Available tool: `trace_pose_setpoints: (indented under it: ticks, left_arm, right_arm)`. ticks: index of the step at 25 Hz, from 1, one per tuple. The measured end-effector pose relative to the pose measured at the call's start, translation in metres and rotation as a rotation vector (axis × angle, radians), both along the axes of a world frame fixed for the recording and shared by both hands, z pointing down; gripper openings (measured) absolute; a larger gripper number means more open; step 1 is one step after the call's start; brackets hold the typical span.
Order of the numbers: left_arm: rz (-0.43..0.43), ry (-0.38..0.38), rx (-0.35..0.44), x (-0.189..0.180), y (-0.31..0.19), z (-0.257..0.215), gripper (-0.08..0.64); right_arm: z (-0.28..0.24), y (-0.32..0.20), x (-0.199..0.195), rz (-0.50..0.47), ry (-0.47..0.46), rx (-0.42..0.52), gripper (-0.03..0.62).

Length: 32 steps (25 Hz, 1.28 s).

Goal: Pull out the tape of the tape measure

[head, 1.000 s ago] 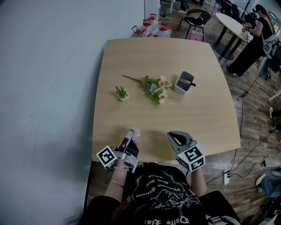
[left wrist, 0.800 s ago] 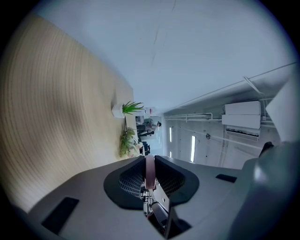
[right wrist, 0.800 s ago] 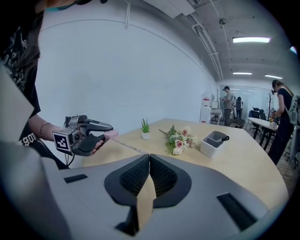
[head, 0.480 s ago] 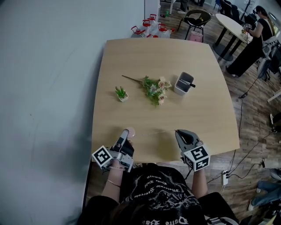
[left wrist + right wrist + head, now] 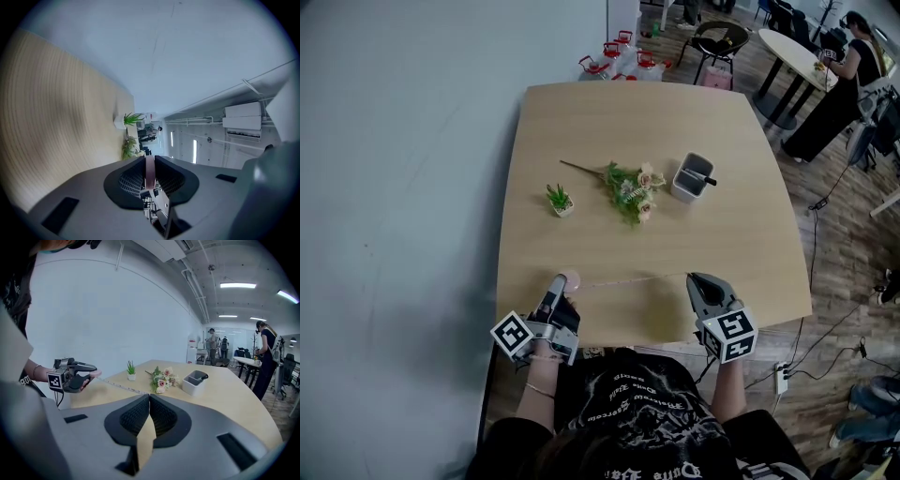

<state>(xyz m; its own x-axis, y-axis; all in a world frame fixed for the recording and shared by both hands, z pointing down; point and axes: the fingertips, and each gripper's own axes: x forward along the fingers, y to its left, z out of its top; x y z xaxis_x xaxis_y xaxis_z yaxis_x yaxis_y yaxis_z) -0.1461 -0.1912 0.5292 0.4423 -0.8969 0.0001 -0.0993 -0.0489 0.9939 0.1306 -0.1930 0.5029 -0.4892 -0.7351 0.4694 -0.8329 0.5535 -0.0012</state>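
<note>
My left hand-held gripper (image 5: pixel 562 282) grasps the tape measure (image 5: pixel 572 278); tape (image 5: pixel 628 279) runs rightward from it into my clenched right hand-held gripper (image 5: pixel 693 279).

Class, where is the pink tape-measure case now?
Head view, lower left: the case is clamped in the left hand-held gripper over the table's near edge, tape running to the right hand-held gripper.

Readable text: none.
Shirt print (image 5: pixel 630 387): pale gothic lettering, lower middle of head view, too blurred to read.
Marker cubes (image 5: pixel 512 336) (image 5: pixel 730 332): black-and-white square patterns, no letters.
Tape (image 5: pixel 123 386): markings too small to read.
</note>
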Motion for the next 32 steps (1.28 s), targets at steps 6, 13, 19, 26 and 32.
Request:
trace_pose_setpoints:
  ticks: [6,13,19,26,32]
  left_arm:
    - [0.008,-0.032,0.007,-0.001,0.002,-0.001,0.069]
    - [0.009,-0.032,0.002,0.003,0.005,0.002,0.069]
    - [-0.006,-0.029,-0.002,-0.002,0.007,0.003,0.070]
    - [-0.011,-0.017,-0.002,0.001,0.009,0.002,0.071]
    - [0.008,-0.012,-0.006,0.012,0.008,0.002,0.071]
  right_arm:
    - [-0.002,0.001,0.012,0.032,0.008,0.012,0.018]
    - [-0.002,0.003,0.025,0.072,0.019,0.017,0.018]
    - [-0.005,0.004,0.038,0.109,0.019,0.025,0.018]
    - [-0.005,0.008,0.047,0.122,0.017,0.021,0.018]
    - [-0.005,0.011,0.035,0.082,0.016,0.020,0.018]
